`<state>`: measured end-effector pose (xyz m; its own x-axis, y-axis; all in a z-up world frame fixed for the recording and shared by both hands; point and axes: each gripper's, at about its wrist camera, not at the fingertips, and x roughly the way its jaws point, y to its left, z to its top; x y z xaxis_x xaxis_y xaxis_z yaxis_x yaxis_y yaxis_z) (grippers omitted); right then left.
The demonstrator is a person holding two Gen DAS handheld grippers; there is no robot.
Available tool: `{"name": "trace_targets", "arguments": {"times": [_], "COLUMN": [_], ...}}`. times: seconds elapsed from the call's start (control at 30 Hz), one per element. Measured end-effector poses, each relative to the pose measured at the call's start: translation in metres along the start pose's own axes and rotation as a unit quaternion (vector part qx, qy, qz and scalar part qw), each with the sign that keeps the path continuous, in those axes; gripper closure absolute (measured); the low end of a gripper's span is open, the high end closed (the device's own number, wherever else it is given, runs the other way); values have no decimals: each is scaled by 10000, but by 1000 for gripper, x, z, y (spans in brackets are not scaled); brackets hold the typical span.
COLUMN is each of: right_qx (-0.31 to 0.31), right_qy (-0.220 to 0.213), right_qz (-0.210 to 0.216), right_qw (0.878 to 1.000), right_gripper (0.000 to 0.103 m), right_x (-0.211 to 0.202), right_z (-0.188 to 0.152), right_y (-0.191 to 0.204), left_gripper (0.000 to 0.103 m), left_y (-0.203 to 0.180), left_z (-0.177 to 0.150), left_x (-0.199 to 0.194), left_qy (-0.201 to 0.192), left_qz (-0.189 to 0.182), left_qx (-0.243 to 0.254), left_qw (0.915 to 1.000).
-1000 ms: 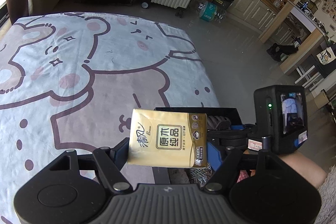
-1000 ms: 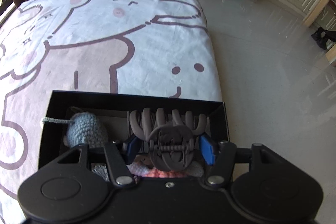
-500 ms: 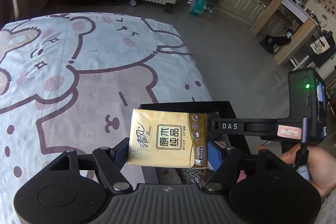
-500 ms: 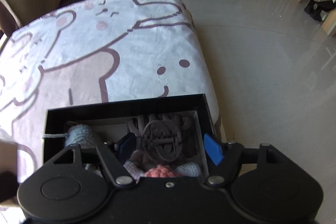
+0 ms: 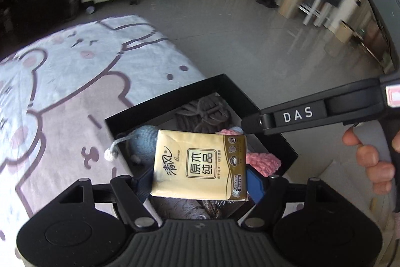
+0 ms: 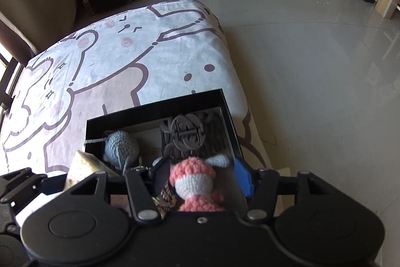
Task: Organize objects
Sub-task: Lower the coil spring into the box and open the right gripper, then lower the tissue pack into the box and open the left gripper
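Holding one tissue pack (image 5: pixel 200 165) above one black box (image 5: pixel 271 139)

tissue pack (image 5: pixel 200 164) hides box (image 5: pixel 270 134) interior (partly)

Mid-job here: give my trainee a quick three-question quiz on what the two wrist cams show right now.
1. What does the left gripper hold?
2. True or false: the brown hair claw clip lies on the bedsheet outside the black box.
3. Which crocheted toy sits nearest the right gripper: A) the blue mouse, B) the pink-and-white one?

Key: 1. A yellow tissue pack. 2. False; it lies in the box. 3. B.
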<state>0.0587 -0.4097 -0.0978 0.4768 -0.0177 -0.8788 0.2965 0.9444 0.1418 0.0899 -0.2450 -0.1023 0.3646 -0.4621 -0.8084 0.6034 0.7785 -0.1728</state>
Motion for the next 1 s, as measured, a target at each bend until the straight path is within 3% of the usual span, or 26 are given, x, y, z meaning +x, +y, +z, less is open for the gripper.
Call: {"name": "trace_targets", "arguments": {"times": [0.07,0.17,0.2,0.3,0.53,0.6,0.7,1.0], "right_qx": [91,156,144,188,220,383,599,632], "right_qy": [94,450,516,719,964,861,617,314], "right_qz": [64,7,14,227,169,248,407,528], "right_qw": [9999,9989,9986,9970,9950,9952,9955,9961], "right_gripper": [56,81,85,86,85,85,84,83], "right_x": [-3,-2,-2,3,22,17,8,2], "right_z": [-6,-15,-17,-24,-36,-34,-31,-27], "right_y": [-3,-5,-5,-6,-9,-14,-21,-16], "left_gripper": [29,29,29,29,28,27,11,11], "left_y": [-6,-10,-9,-6,-14,-17,-18,2], "left_z": [-1,-5,-6,-9,-8,-8,-8,-8], "left_x": [4,11,13,17,28,31,35,26], "left_qy": [30,116,163,250,345,322,338,413], "left_qz": [53,187,190,100,-287,-324,-221,-141], "left_qx": [431,938,1010,1098,1367,1417,1366,1092], "left_qw": [9991,9953,9946,9936,9896,9889,9898,9931]}}
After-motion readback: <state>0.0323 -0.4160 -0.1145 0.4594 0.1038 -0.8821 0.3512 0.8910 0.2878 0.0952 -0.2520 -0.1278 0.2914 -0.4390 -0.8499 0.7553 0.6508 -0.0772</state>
